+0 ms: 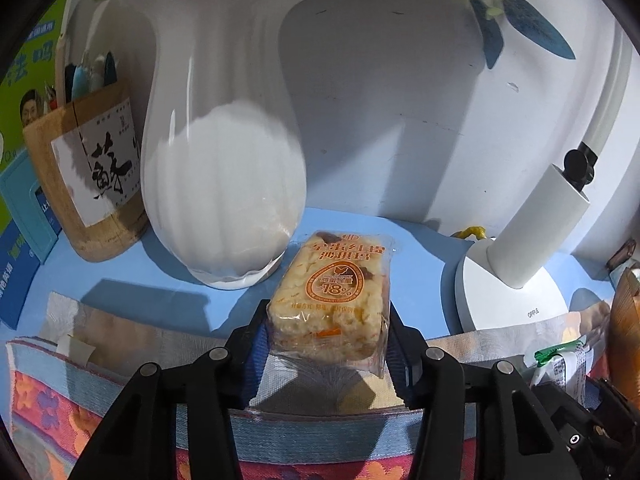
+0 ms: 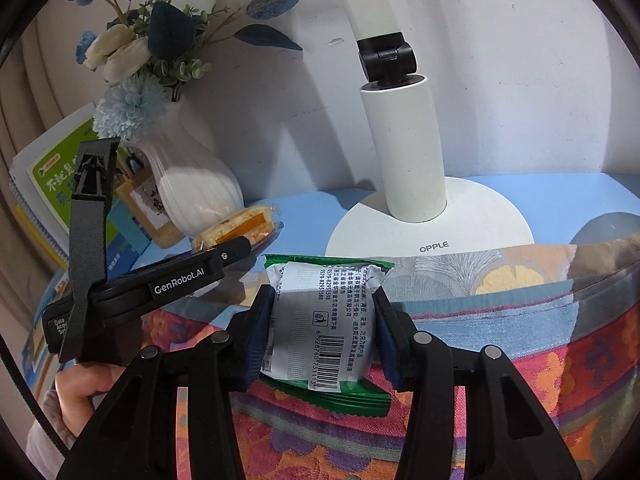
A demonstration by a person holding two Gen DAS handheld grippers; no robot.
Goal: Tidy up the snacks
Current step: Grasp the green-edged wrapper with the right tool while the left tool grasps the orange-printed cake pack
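Note:
My left gripper (image 1: 326, 336) is shut on a clear-wrapped puffed rice cake with orange print (image 1: 326, 300), held above the open mouth of a flowered fabric bag (image 1: 120, 392). My right gripper (image 2: 322, 332) is shut on a green-edged silver snack packet (image 2: 324, 328) with its barcode side up, over the same bag (image 2: 520, 320). In the right wrist view the left gripper's black body (image 2: 160, 284) lies to the left with the rice cake (image 2: 240, 228) at its tip, and a hand (image 2: 84, 392) grips its handle.
A white ribbed vase (image 1: 224, 160) with blue and white flowers (image 2: 132, 52) stands on the blue tabletop (image 1: 420, 252). A white lamp base (image 2: 428, 220) is at the right, a wooden pen holder (image 1: 88, 184) and books (image 2: 52, 184) at the left. A white wall lies behind.

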